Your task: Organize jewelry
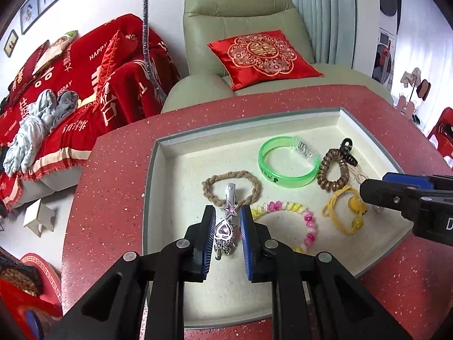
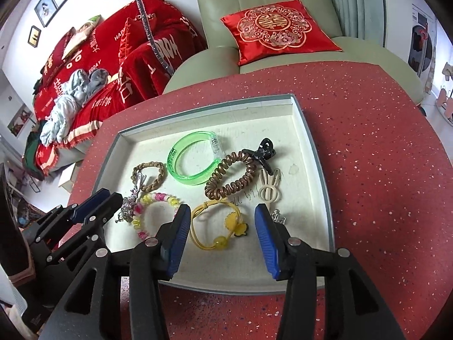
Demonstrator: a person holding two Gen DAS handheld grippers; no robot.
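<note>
The silver rhinestone hair clip (image 1: 225, 223) lies in the white tray (image 1: 181, 153), long axis running away from the left tongs (image 1: 225, 221), whose spread pads flank its heart pendant without touching. The right tongs (image 2: 219, 221) are spread above the yellow hair tie (image 2: 218, 226). The red blanket (image 1: 85, 65) reads "HAPPY".

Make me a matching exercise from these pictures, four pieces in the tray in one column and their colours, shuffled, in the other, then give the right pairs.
Column one:
1. bangle
2. claw clip
3. braided hair tie
4. spiral hair tie

Column two:
A. black
B. shiny brown
C. clear green
D. tan

Pairs: 1-C, 2-A, 3-D, 4-B.
</note>
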